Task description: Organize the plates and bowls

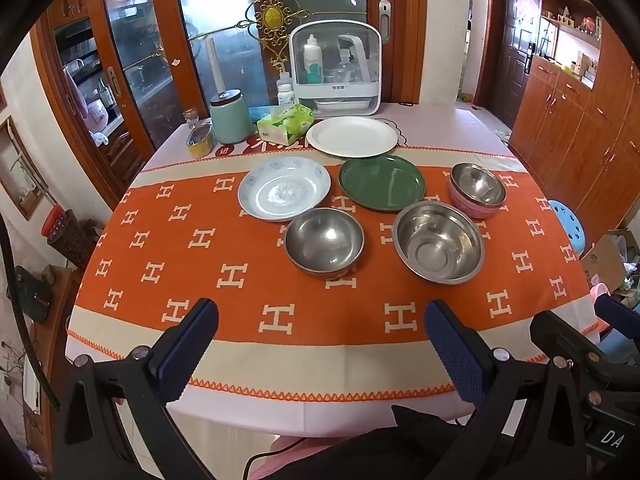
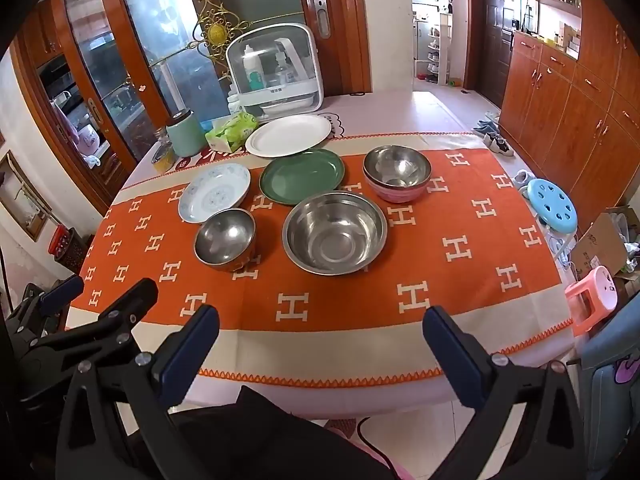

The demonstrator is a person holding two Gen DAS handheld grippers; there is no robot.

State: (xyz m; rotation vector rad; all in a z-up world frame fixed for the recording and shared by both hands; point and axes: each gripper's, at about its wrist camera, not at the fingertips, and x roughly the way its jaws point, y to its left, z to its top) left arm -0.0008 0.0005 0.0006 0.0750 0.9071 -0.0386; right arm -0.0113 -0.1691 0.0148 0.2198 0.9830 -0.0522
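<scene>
On the orange cloth lie a white plate (image 1: 352, 136) (image 2: 288, 135) at the back, a green plate (image 1: 382, 182) (image 2: 302, 176), and a blue-patterned shallow plate (image 1: 284, 192) (image 2: 214, 192). Nearer stand a small steel bowl (image 1: 324, 242) (image 2: 225, 238), a large steel bowl (image 1: 439, 242) (image 2: 335, 232), and a steel bowl with a pink outside (image 1: 477, 194) (image 2: 397, 172). My left gripper (image 1: 320, 344) hangs open over the table's near edge, holding nothing. My right gripper (image 2: 320, 344) is likewise open and empty, short of the bowls.
Behind the plates stand a tissue pack (image 1: 285, 122), a green canister (image 1: 231, 116), a yellow tin (image 1: 200, 140) and a white bottle cabinet (image 1: 335, 66). A blue stool (image 2: 552, 200) and a pink stool (image 2: 592, 288) stand right of the table.
</scene>
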